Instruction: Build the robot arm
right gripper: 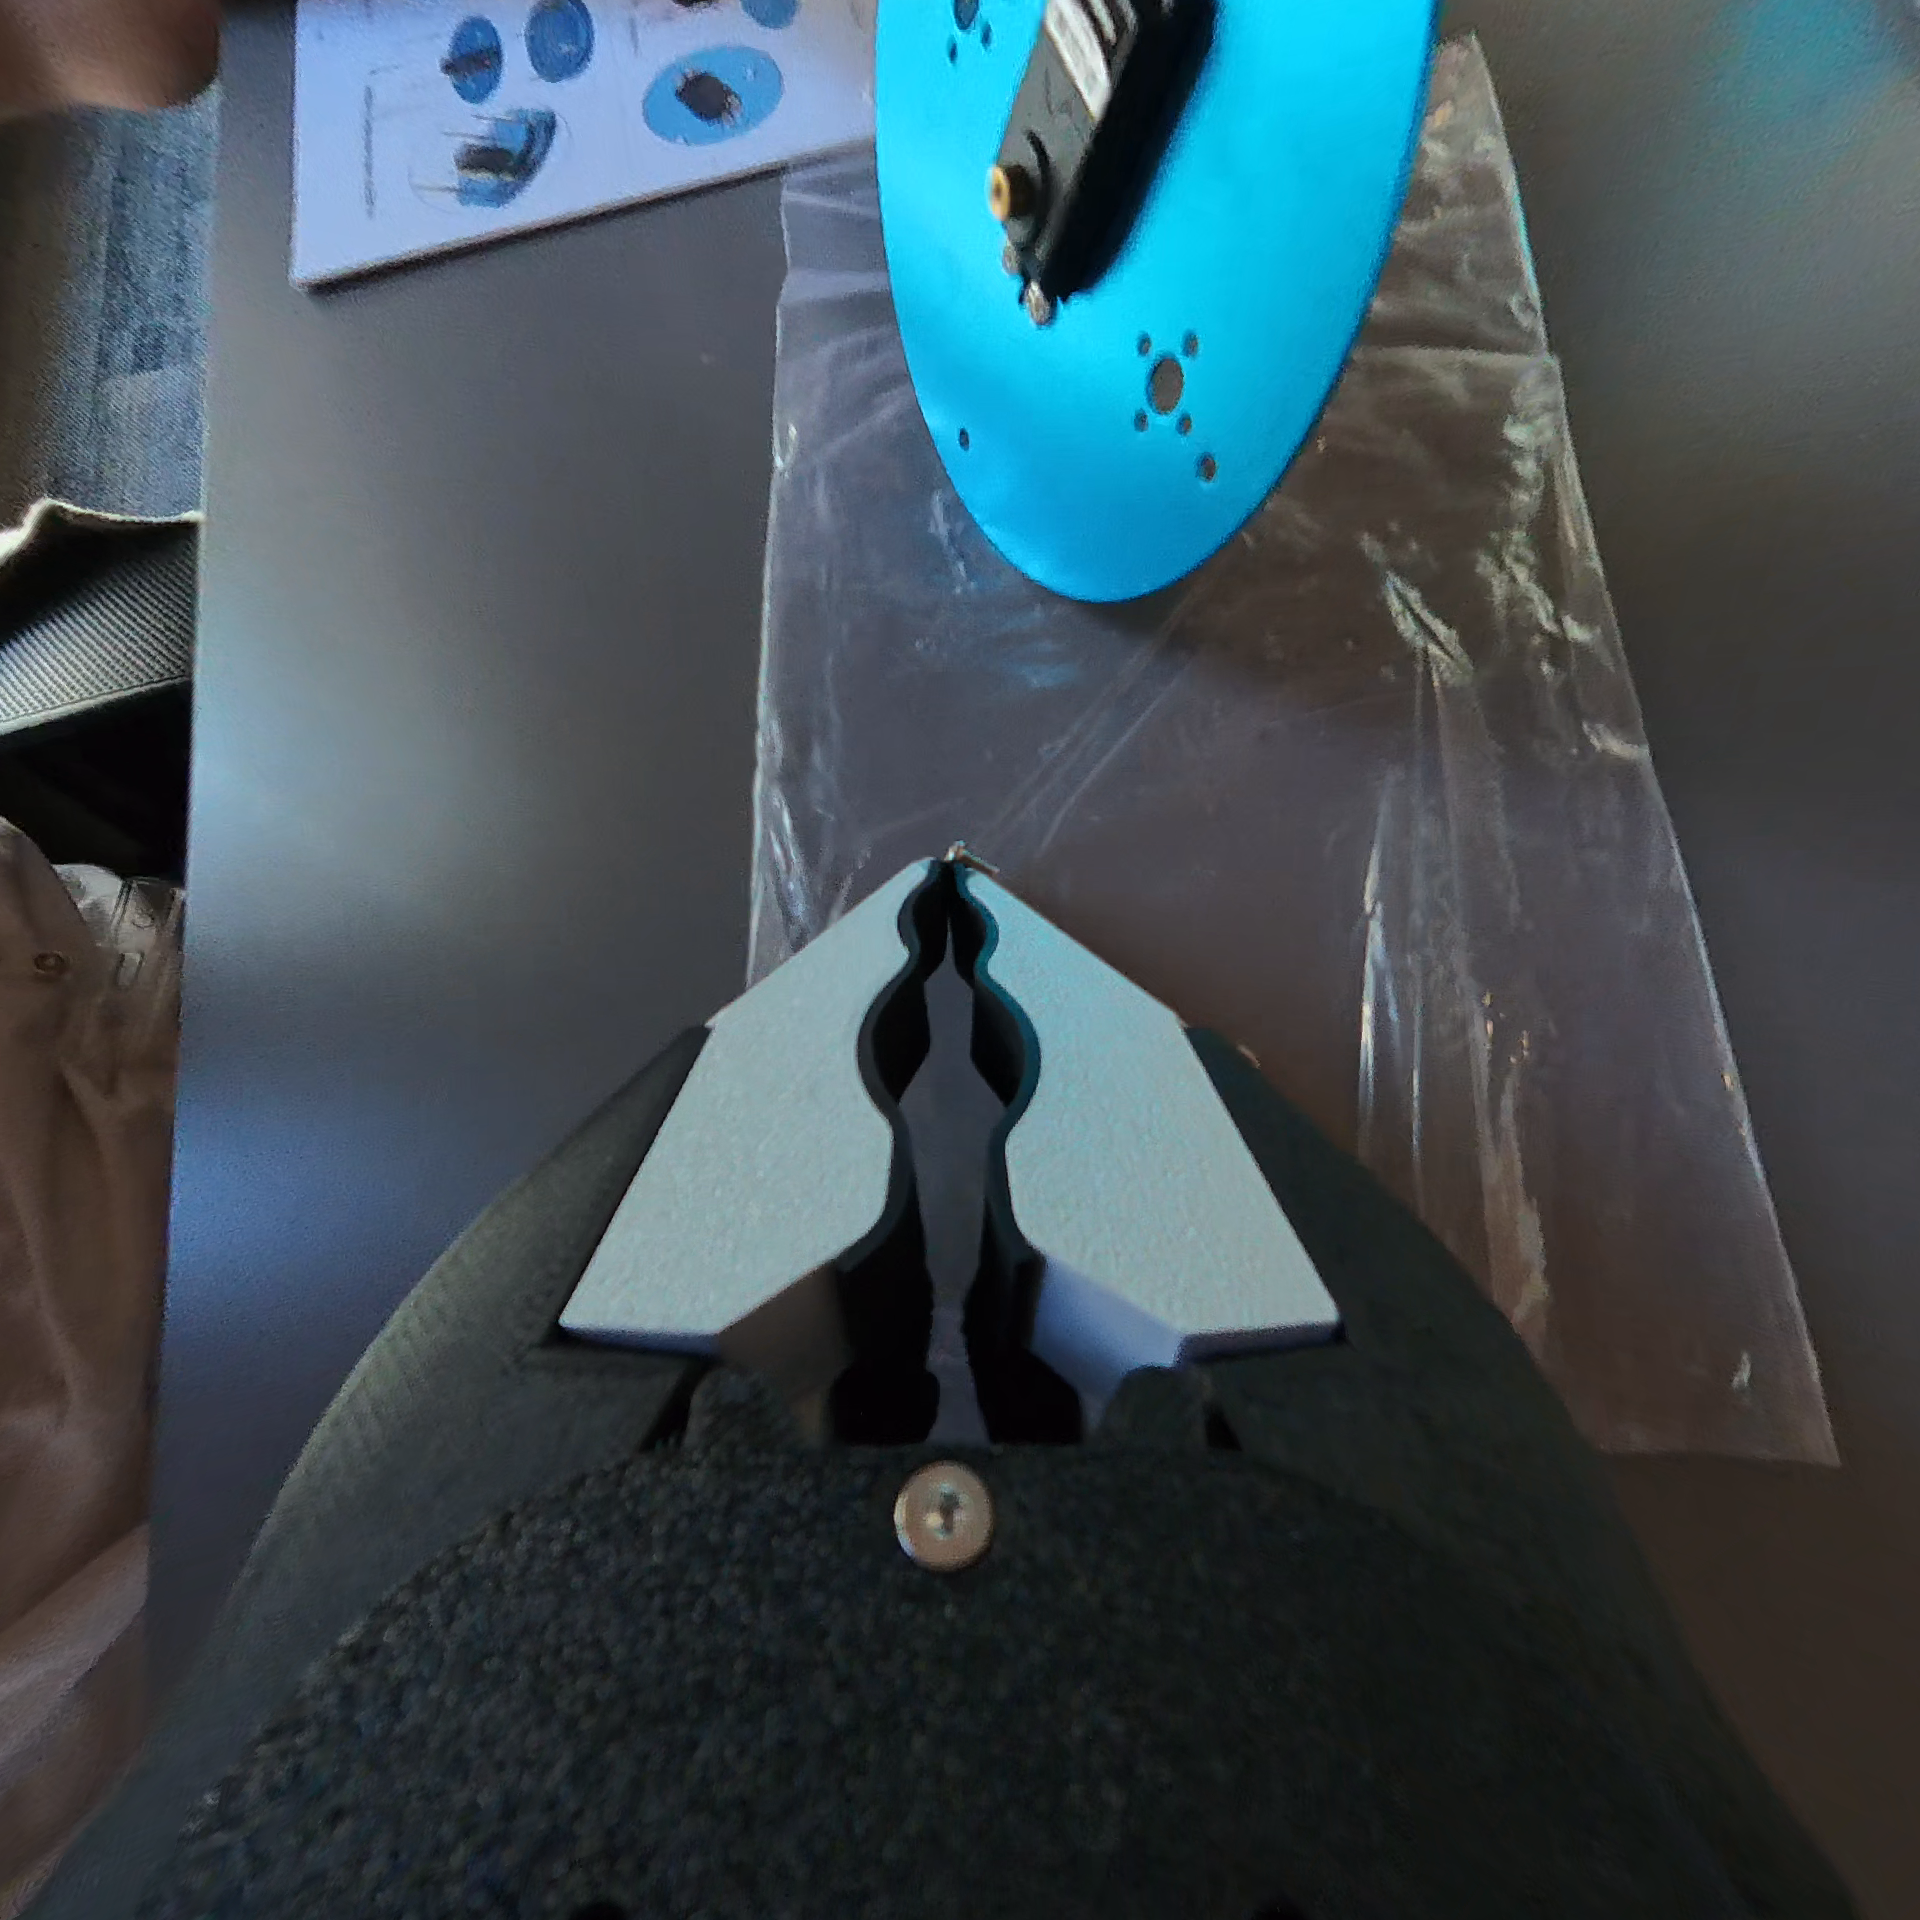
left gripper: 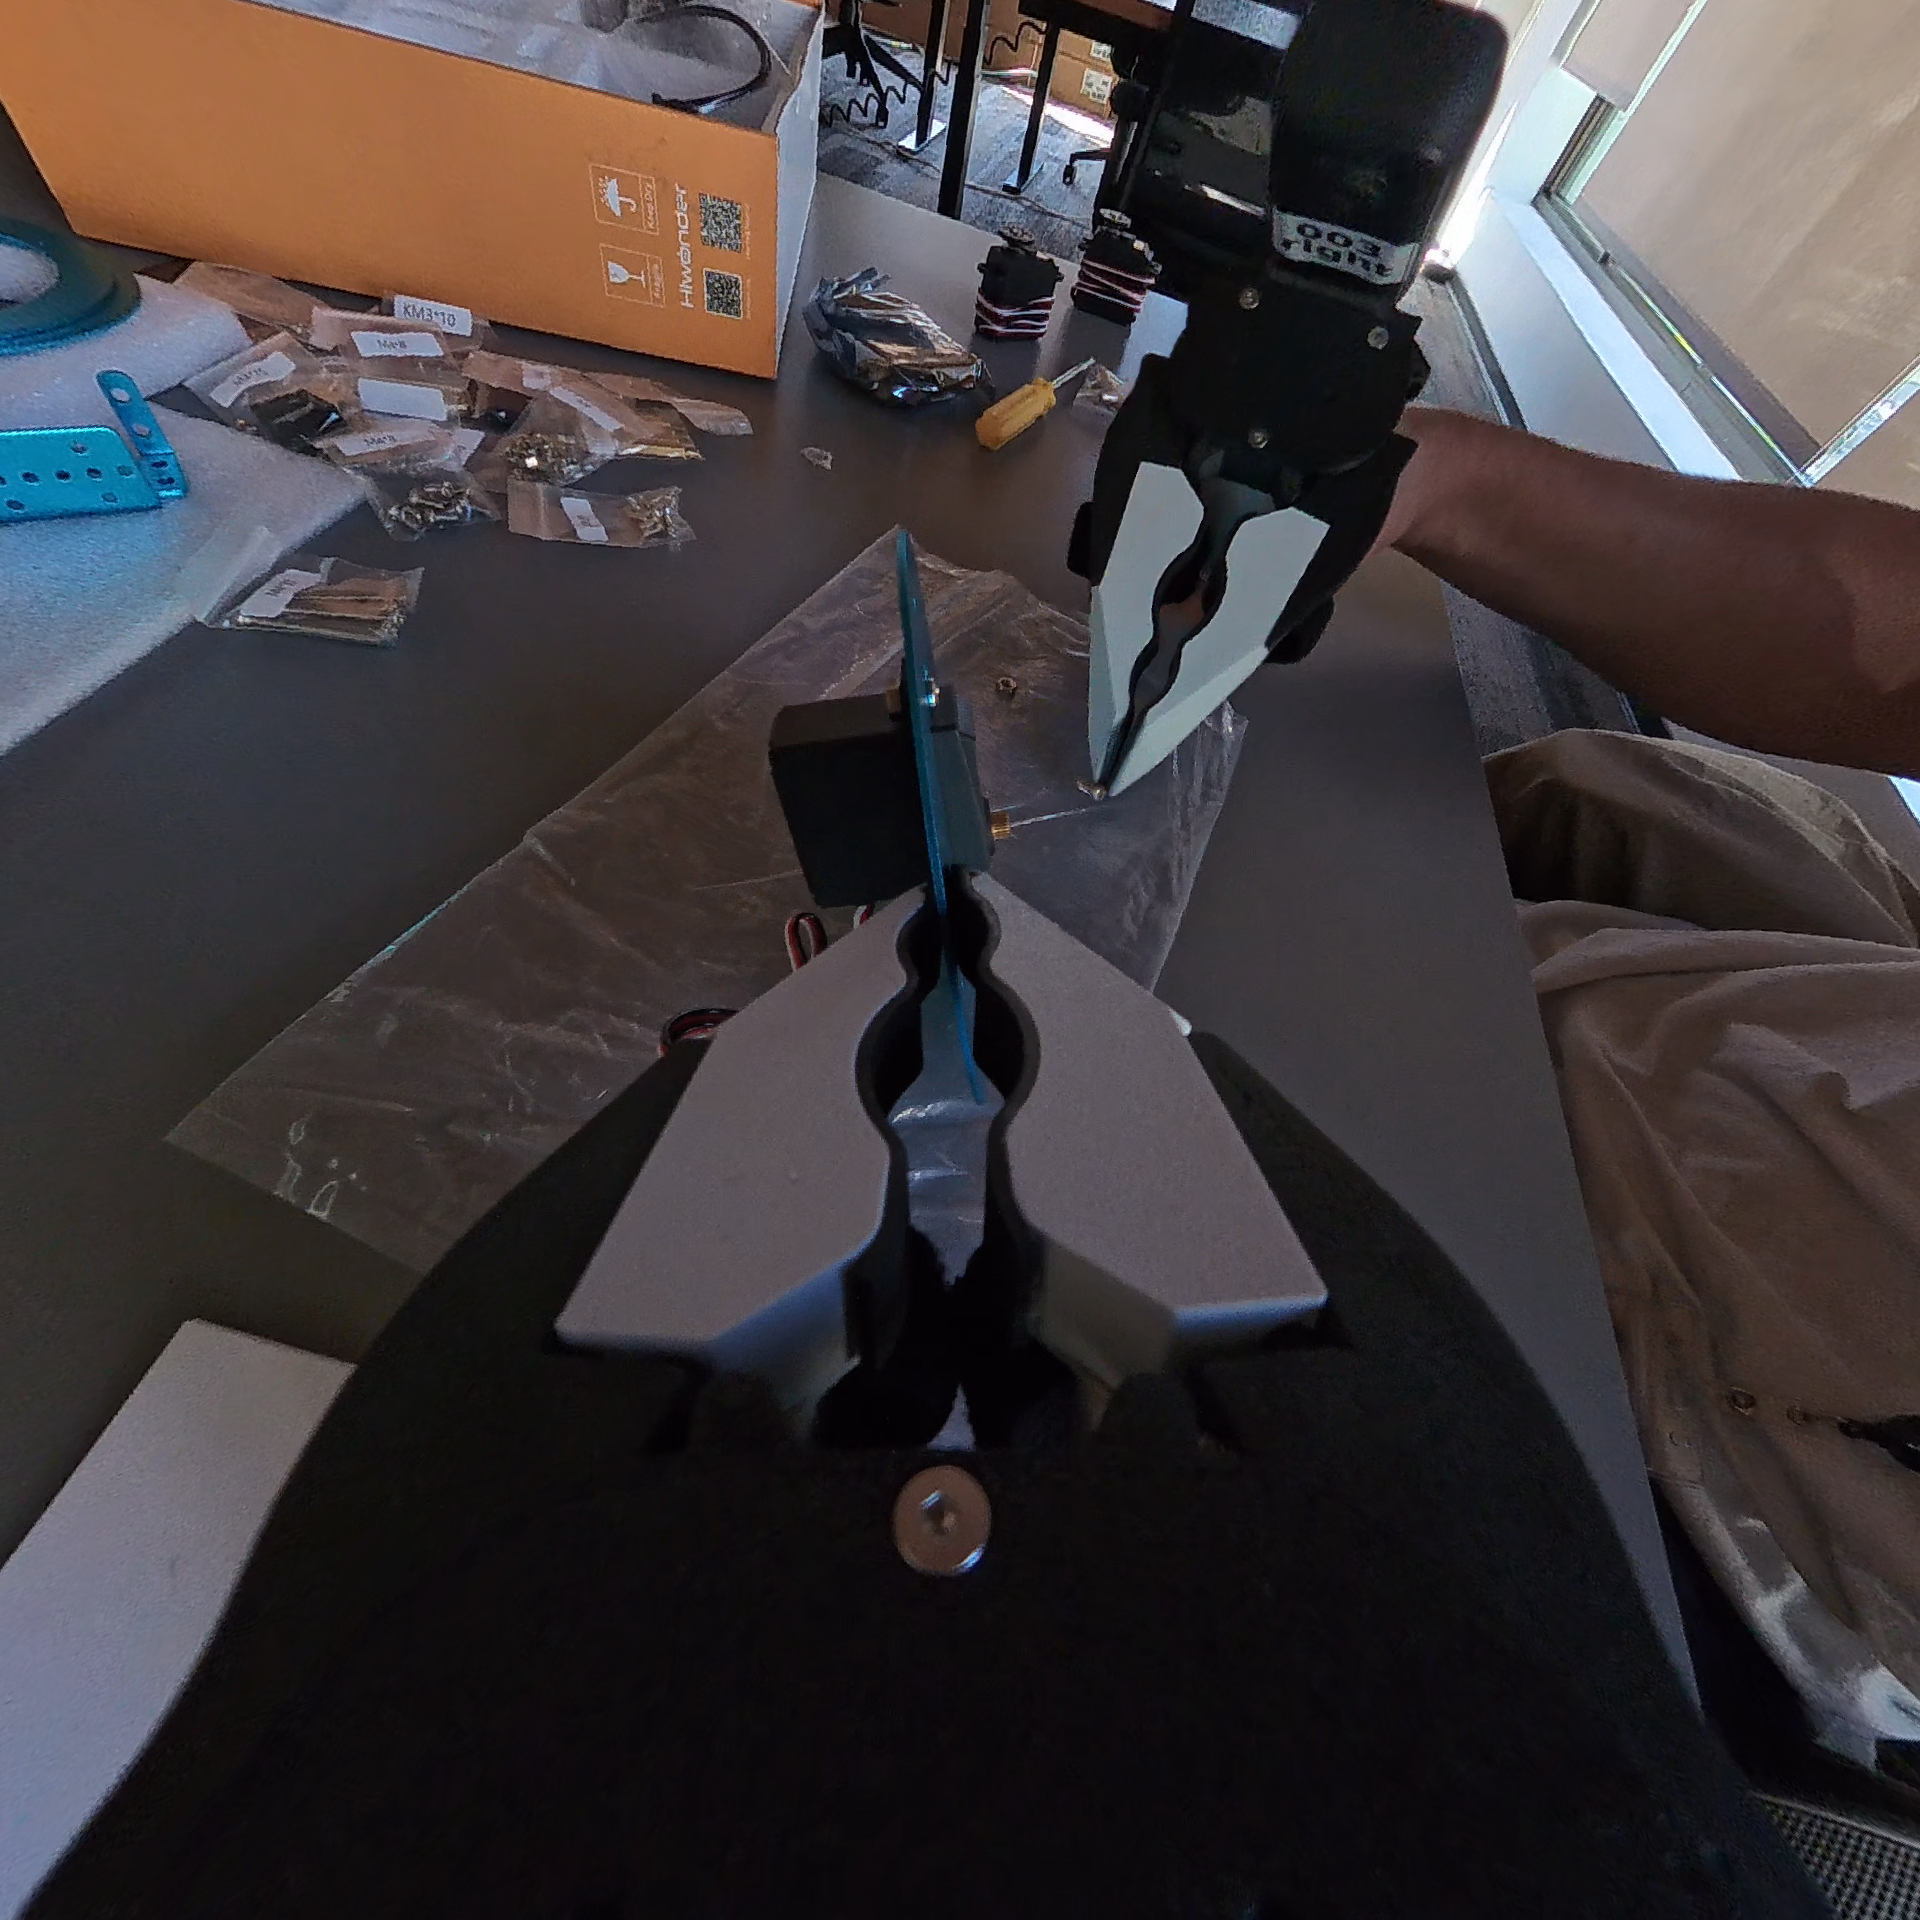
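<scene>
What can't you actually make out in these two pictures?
- Left wrist view: the blue plate's face, seen edge-on.
- Right wrist view: the black servo's top, cut by the frame edge.
- Both views: the tiny part in the right hand-held gripper, too small.
- Right wrist view: the booklet, blurred.

Bare dark grey tabletop [left gripper: 312,790] is left open to the left of the crinkled clear plastic sheet [left gripper: 582,997]. Farther back, passage is blocked by scattered small hardware bags [left gripper: 447,436] and an orange cardboard box [left gripper: 416,177]. The middle is barred by an upright round blue metal plate [right gripper: 1143,416] carrying a black servo block [left gripper: 842,800].
</scene>
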